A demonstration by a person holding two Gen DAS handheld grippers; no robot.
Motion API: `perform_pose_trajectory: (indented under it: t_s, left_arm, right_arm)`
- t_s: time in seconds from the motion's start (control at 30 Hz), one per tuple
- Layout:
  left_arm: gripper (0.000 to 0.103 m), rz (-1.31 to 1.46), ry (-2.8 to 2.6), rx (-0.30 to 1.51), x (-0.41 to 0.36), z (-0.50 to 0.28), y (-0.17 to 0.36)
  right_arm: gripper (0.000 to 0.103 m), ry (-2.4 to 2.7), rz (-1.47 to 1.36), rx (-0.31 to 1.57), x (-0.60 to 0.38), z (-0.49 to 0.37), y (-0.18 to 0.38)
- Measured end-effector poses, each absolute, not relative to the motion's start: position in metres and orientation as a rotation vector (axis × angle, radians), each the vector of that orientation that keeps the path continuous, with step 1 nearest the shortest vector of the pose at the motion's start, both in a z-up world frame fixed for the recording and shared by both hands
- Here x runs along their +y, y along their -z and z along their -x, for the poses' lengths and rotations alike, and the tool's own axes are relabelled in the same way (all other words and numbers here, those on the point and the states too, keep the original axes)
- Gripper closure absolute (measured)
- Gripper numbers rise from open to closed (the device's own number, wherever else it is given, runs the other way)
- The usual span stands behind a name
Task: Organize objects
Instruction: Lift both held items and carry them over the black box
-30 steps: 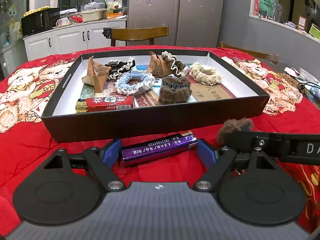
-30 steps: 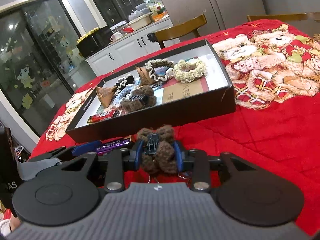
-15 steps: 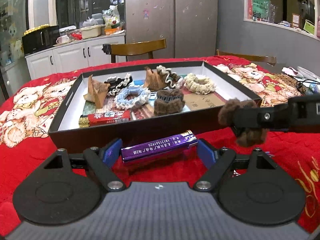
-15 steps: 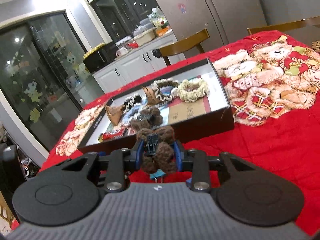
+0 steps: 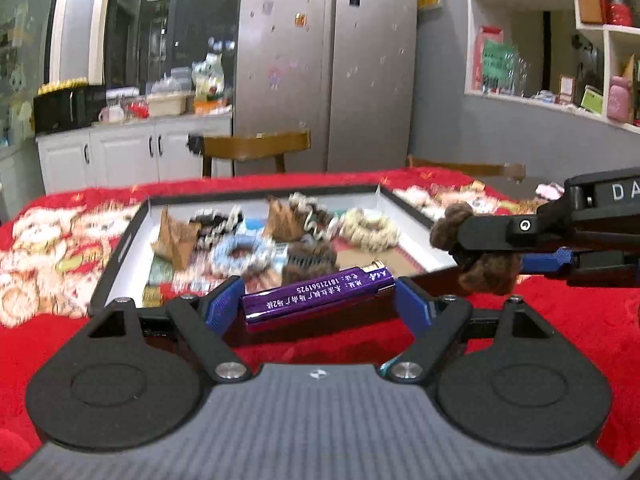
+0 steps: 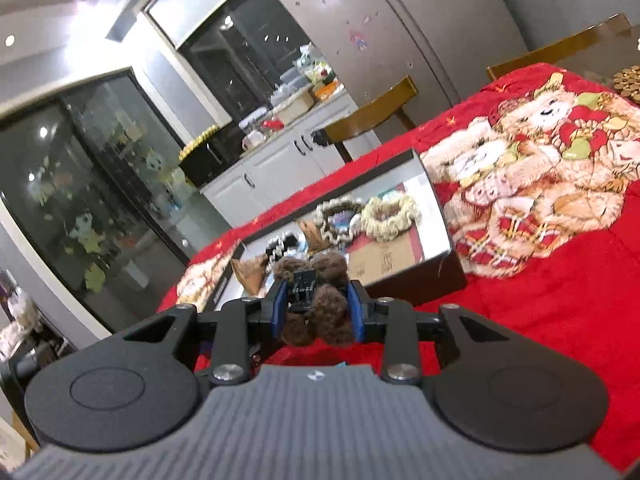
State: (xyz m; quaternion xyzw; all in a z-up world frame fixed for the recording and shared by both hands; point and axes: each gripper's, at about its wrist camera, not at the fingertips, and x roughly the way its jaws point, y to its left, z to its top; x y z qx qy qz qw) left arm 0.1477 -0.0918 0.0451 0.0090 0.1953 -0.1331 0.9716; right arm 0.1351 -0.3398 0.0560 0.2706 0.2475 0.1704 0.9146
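On the red bear-print blanket [image 6: 560,264], a black tray [image 6: 416,286] sits.

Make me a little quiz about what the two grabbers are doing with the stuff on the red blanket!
1. True or false: the left gripper holds the purple lighter by its two ends.
2. What is in the right gripper? A) cream scrunchie B) brown fuzzy hair clip C) red packet
3. Fill in: the black box sits on a ____ blanket.

Key: 1 true. 2 B, the brown fuzzy hair clip. 3 red.
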Motion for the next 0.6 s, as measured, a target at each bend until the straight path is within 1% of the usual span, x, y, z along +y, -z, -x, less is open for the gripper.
perform_pose_trajectory:
  t_s: [0.17, 0.43, 0.6]
  left_arm:
    - [0.018, -0.012, 0.27, 0.386, -0.103, -0.163, -0.06]
    - [0.018, 0.011, 0.258, 0.444, -0.121, -0.218, -0.111]
    - [0.018, 0.056, 0.241, 0.447, -0.125, -0.241, -0.128]
  right_arm:
    - [0.067, -0.337, -0.549, 0.493, -0.347, -0.148, -0.068]
    - [0.067, -0.236, -0.528, 0.511, -0.353, -0.19, -0.106]
    - [0.067, -0.226, -0.553, 0.519, -0.359, -0.213, -0.117]
